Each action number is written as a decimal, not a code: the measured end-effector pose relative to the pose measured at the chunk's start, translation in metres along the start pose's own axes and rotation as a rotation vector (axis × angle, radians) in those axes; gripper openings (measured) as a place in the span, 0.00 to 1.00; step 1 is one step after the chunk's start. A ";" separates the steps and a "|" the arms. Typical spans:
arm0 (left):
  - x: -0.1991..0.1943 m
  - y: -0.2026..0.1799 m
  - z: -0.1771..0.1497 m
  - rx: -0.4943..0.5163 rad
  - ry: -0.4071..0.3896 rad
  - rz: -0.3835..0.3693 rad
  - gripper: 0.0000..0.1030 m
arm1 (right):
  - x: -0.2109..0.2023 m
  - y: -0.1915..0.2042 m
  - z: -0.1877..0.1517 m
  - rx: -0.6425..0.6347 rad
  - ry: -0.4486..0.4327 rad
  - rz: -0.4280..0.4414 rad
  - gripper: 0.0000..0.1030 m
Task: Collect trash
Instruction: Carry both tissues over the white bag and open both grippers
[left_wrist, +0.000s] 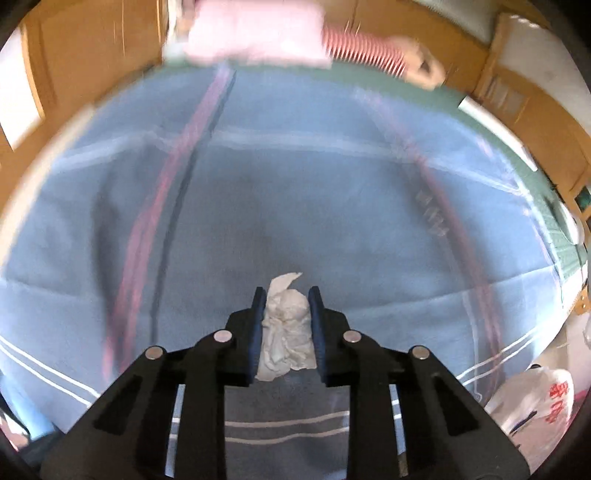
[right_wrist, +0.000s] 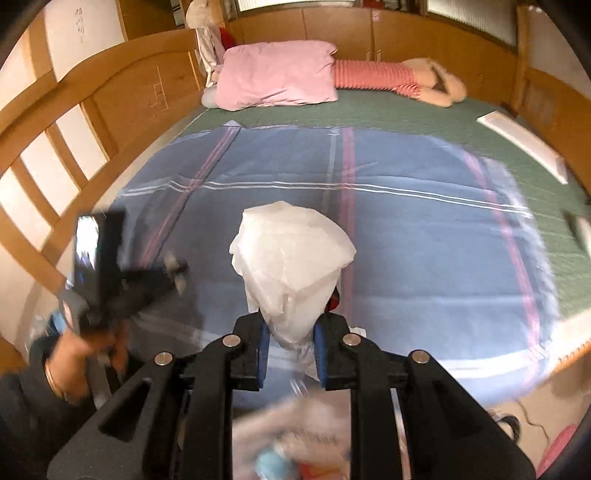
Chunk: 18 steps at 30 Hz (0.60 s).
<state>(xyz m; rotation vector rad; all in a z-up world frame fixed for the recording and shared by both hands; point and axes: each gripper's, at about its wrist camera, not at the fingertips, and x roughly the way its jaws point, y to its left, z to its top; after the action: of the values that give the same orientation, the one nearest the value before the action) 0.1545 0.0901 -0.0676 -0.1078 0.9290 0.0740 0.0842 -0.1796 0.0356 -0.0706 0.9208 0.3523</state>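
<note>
My left gripper (left_wrist: 286, 295) is shut on a crumpled white tissue (left_wrist: 286, 328) and holds it above the blue striped blanket (left_wrist: 295, 203). My right gripper (right_wrist: 291, 325) is shut on the gathered top of a white plastic trash bag (right_wrist: 291, 266); the bag hangs below, blurred, with trash inside (right_wrist: 291, 443). The left gripper (right_wrist: 173, 271) also shows blurred at the left of the right wrist view, held by a hand. The white bag with red print (left_wrist: 532, 410) shows at the lower right of the left wrist view.
The bed has a wooden headboard (right_wrist: 74, 122) on the left and wooden walls around it. A pink pillow (right_wrist: 277, 74) and a striped plush toy (right_wrist: 399, 77) lie at the far end on a green mat (right_wrist: 406, 110). A white flat object (right_wrist: 524, 144) lies at the right edge.
</note>
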 end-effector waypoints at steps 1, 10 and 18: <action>-0.016 -0.004 -0.002 0.020 -0.052 0.025 0.23 | -0.012 -0.001 -0.012 0.002 0.002 -0.013 0.20; -0.114 -0.081 -0.061 0.109 -0.157 -0.131 0.23 | -0.048 -0.023 -0.108 0.092 0.141 -0.125 0.25; -0.154 -0.121 -0.091 0.167 -0.144 -0.215 0.24 | -0.084 -0.041 -0.121 0.199 0.050 -0.127 0.65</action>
<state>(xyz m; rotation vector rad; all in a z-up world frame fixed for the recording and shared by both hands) 0.0037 -0.0435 0.0094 -0.0466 0.7719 -0.1928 -0.0417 -0.2659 0.0252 0.0454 0.9912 0.1403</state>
